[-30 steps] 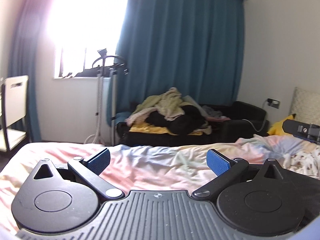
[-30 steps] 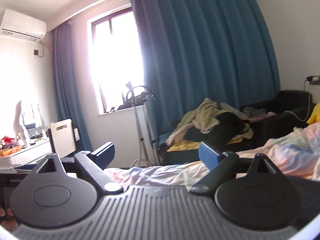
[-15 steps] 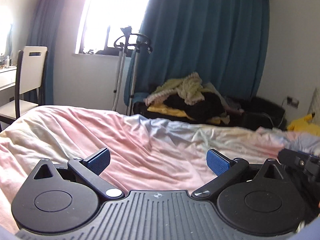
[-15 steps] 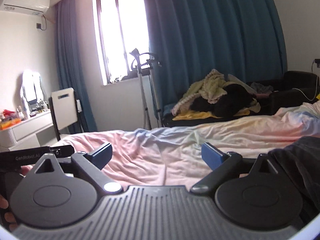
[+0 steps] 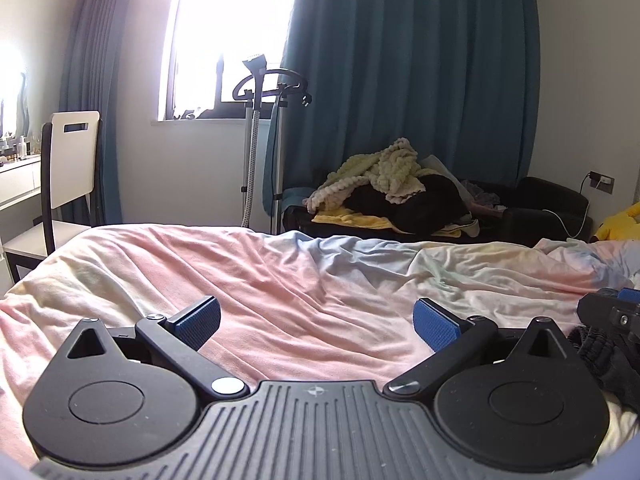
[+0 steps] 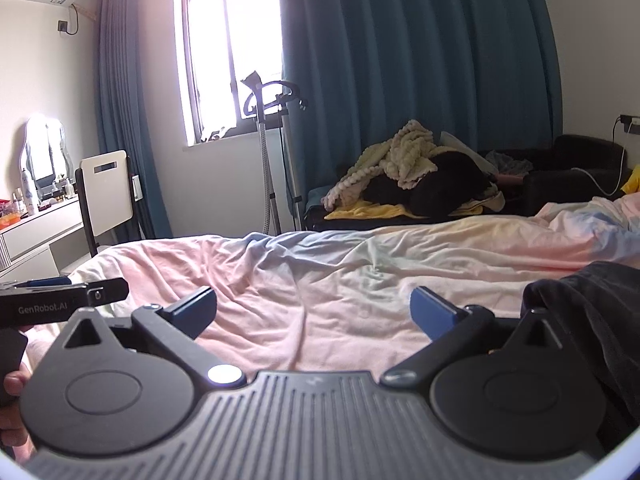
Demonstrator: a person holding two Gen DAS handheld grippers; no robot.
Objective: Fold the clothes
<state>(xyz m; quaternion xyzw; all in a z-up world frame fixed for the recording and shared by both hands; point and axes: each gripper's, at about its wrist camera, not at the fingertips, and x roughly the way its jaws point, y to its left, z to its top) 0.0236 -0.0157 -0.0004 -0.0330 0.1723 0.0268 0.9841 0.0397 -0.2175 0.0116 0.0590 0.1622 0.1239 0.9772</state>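
Looking low across a bed covered by a wrinkled pink and pastel sheet, from 2 cameras sitting close above it. Showing an early stage of the folding: nothing folded anywhere in view.

Left hand-held gripper standing wide, blue pads well apart, nothing but sheet between them. Right hand-held gripper opening toward its widest, also holding nothing, only bare sheet between the jaws.

Lying at the right edge of both views, a dark garment, crumpled on the bed just beside the right hand-held gripper and apparently the first piece to fold. Not yet spread flat, not yet gripped. Appearing in the left view as dark ribbed fabric under the tip of the other tool.

Waiting beyond the bed, a heap of clothes piled on a dark sofa in front of blue curtains, cream knit on top, black and yellow below. Judging from this, nearly all the work remaining: picking up, flattening, folding, then the heap.
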